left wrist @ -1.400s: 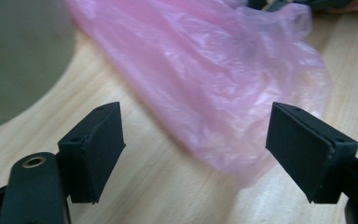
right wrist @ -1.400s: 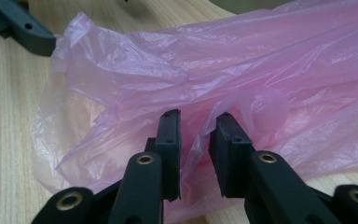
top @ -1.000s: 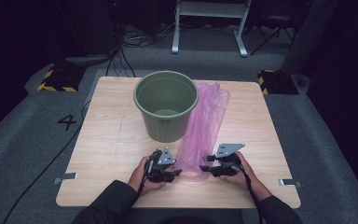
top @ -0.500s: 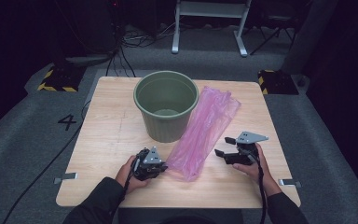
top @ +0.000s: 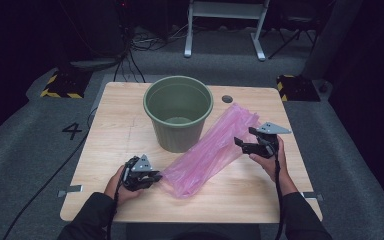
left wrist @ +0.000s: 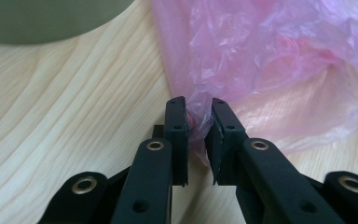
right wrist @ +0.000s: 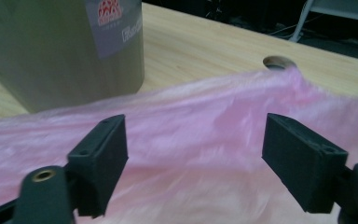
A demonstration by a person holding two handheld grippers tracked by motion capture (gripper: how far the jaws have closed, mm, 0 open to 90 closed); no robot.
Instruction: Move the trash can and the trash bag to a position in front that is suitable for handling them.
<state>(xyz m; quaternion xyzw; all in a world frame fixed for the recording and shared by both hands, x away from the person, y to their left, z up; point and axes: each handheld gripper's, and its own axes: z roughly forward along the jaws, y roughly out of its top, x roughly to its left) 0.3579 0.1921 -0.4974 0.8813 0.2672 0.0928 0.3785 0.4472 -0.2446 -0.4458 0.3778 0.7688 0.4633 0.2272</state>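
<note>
Down in the lower left of the high view, our left gripper has its jaws pinched on the near corner of the pink plastic bag. In the left gripper view the two black pads squeeze a thin fold of the pink film between them at mid-frame, with only a narrow gap left. The film bunches up and spreads away toward the upper right of that view, lying on pale wood.

Over at right of centre in the high view, our right gripper sits at the bag's far edge with its jaws spread wide. In the right gripper view the two pads stand well apart at the lower left and lower right, and the pink film runs blurred across the frame between and beyond them. We cannot tell whether they touch it.

The bag lies stretched in a long diagonal across the wooden table, from the lower middle up toward the right. Just beside it at upper centre stands the green bucket, upright, its wall touching or nearly touching the bag. A round hole in the tabletop shows behind the bucket's right.
</note>
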